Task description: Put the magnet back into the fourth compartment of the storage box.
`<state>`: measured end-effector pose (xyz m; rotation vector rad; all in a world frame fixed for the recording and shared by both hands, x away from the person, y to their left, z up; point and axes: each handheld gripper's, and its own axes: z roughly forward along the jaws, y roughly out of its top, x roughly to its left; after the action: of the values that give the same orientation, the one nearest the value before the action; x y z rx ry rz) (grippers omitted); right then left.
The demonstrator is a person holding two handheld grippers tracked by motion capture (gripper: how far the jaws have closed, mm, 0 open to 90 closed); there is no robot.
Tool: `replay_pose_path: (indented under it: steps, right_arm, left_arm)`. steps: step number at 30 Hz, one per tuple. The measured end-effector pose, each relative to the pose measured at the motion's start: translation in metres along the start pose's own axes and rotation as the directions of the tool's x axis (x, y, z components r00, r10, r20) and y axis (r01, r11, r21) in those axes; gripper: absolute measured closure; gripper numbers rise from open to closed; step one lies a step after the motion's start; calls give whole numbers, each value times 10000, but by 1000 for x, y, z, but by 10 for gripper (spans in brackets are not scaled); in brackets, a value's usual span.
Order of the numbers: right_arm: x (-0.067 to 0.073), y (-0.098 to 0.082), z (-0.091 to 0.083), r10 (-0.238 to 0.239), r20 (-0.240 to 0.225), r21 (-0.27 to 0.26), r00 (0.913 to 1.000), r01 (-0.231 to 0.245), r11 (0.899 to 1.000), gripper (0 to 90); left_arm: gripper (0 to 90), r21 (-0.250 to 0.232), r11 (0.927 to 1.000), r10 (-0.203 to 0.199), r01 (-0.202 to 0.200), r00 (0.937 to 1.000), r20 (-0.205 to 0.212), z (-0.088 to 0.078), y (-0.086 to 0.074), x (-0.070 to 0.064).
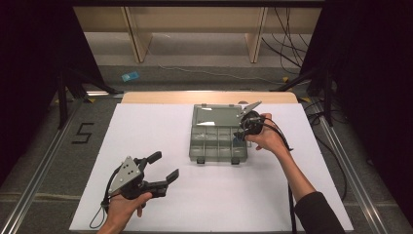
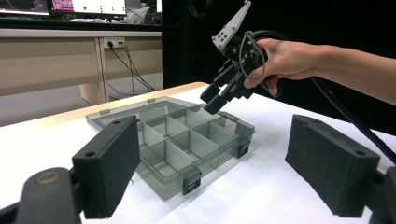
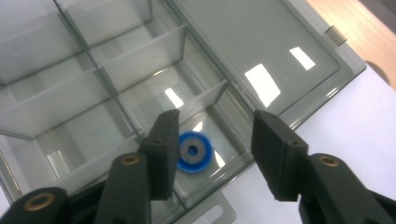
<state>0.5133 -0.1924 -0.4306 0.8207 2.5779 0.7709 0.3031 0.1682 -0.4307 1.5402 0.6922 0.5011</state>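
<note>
A clear grey compartment box (image 1: 196, 146) lies open in the middle of the white table, its lid (image 1: 214, 116) folded flat behind it. A blue ring with a grey centre (image 3: 192, 152) lies in a corner compartment beside the lid hinge. My right gripper (image 3: 215, 119) hangs just above that compartment at the box's right side (image 1: 239, 135), tilted down, jaws open, and the ring lies below them, close to the left pad. My left gripper (image 1: 166, 165) hovers over the near left of the table, jaws wide open and empty, pointing at the box (image 2: 168, 140).
The box's other compartments (image 2: 187, 144) look empty. Its two front latches (image 2: 191, 179) hang open. The white board (image 1: 146, 126) ends at a wooden strip (image 1: 209, 97) at the back. A cable (image 1: 291, 204) trails along my right forearm.
</note>
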Motion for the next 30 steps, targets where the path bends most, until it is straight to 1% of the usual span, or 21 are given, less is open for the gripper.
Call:
replay_pose_path:
  steps: [1, 3, 4, 5, 6, 7, 8, 9, 10, 11, 13, 14, 15, 18, 19, 21, 22, 23, 24, 26, 30]
  right_arm:
    - [-1, 0, -2, 39, -23, 32, 10000, -39, 10000, 482]
    - [-1, 0, -6, 149, 53, -193, 9999, -148, 9997, 442]
    - [-1, 0, -6, 149, 53, -193, 9999, -148, 9997, 442]
    - [-1, 0, -9, 330, 3, -216, 9995, -330, 9992, 415]
    - [-1, 0, -9, 330, 3, -216, 9995, -330, 9992, 415]
    - [0, 1, -10, 516, 14, -270, 9987, -516, 9983, 403]
    - [-2, 1, -11, 294, 50, -434, 9996, -292, 9986, 381]
    - [-2, 1, -11, 294, 50, -434, 9996, -292, 9986, 381]
    - [0, 1, -12, 396, 9, -370, 9992, -396, 9985, 374]
    - [0, 0, -12, 379, 110, -604, 9992, -372, 9975, 364]
    - [3, 1, -13, 577, 157, -730, 9982, -564, 9957, 343]
    - [2, 2, -15, 420, 143, -823, 9990, -407, 9958, 339]
    - [4, 2, -16, 528, 145, -849, 9985, -514, 9951, 337]
    - [7, 3, -21, 576, 88, -1041, 9983, -564, 9930, 327]
    - [7, 4, -23, 533, 124, -1162, 9985, -515, 9919, 325]
    - [9, 5, -27, 518, -75, -1183, 9986, -524, 9916, 322]
    - [10, 5, -27, 553, 56, -1394, 9985, -540, 9888, 322]
    - [11, 6, -30, 521, -66, -1272, 9986, -525, 9905, 321]
    - [12, 6, -30, 474, 30, -1534, 9989, -463, 9871, 320]
    - [15, 5, -36, 519, -120, -1583, 9986, -531, 9860, 319]
    - [16, 4, -39, 520, -179, -1789, 9985, -544, 9824, 317]
  left_arm:
    - [169, 1, 10000, -2, 2, 10000, -2, 0, 0, 0]
    - [169, 9, 10000, 2, -2, 10000, 2, 0, 0, 0]
    - [169, 12, 10000, 4, -4, 10000, 2, 0, 0, 0]
    - [169, 13, 10000, 5, -5, 10000, 10, 0, 0, 0]
    - [169, 13, 10000, 5, -5, 10000, 10, 0, 0, 0]
    - [169, 13, 10000, 9, -9, 10000, 5, 0, 0, 0]
    - [169, 9, 10000, 7, -7, 10000, 5, 0, 0, 0]
    - [169, 4, 10000, -1, 1, 10000, 6, 0, 0, 0]
    - [169, 4, 10000, 3, -3, 10000, 1, 0, 0, 0]
    - [169, -1, 10000, 12, -12, 10000, -4, 0, 0, 0]
    - [169, -2, 10000, 4, -4, 10000, -6, 0, 0, 0]
    - [169, -4, 10000, 15, -15, 10000, -7, 0, 0, 0]
    - [169, 0, 10000, 9, -9, 10000, -7, 0, 0, 0]
    - [169, -4, 10000, 17, -17, 10000, -4, 0, 0, 0]
    - [169, 0, 10000, 19, -19, 10000, 1, 0, 0, 0]
    - [169, 5, 10000, 4, -4, 10000, -6, 0, 0, 0]
    - [169, 11, 10000, 12, -12, 10000, -11, 0, 0, 0]
    - [169, 7, 10000, -9, 9, 10000, -16, 0, 0, 0]
    - [169, 9, 10000, 3, -3, 10000, -22, 0, 0, 0]
    - [169, 6, 10000, -1, 1, 10000, -22, 0, 0, 0]
    - [169, 18, 10000, -4, 4, 10000, -8, 0, 0, 0]
